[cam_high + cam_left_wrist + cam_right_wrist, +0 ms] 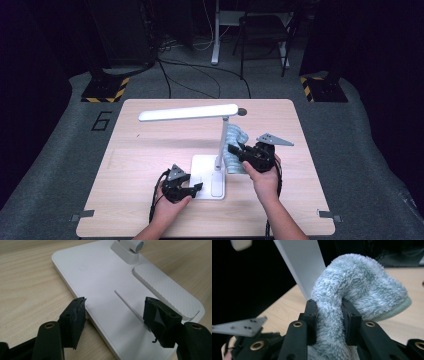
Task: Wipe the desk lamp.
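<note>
Nearest the high camera, at six o'clock in its view, the person's two forearms come up from the bottom edge onto the wooden table [150, 150]. The left gripper [192, 188] lies low at about seven o'clock from the table's middle, its jaws spread apart and pointing toward three o'clock at the white lamp base [205, 175]. In the left gripper view the two black jaws stand wide, one on the bare wood at the base's edge and the other over the flat plate, near its ribbed pad [165, 292]; they grip nothing. A thin groove [127, 303] runs along the base between them.

The right gripper [237, 151] sits at about four o'clock from the table's middle, pointing toward nine o'clock at the lamp's upright post [222, 142]. Its jaws are clamped on a fluffy pale blue cloth [359, 287], which bulges up and over the fingers [311, 315] in the right gripper view. The cloth rests just beside the post, on its three o'clock side, and looks pressed against it; whether it wraps around cannot be told. The lamp's long white head [187, 112] reaches out toward nine o'clock above the table.
</note>
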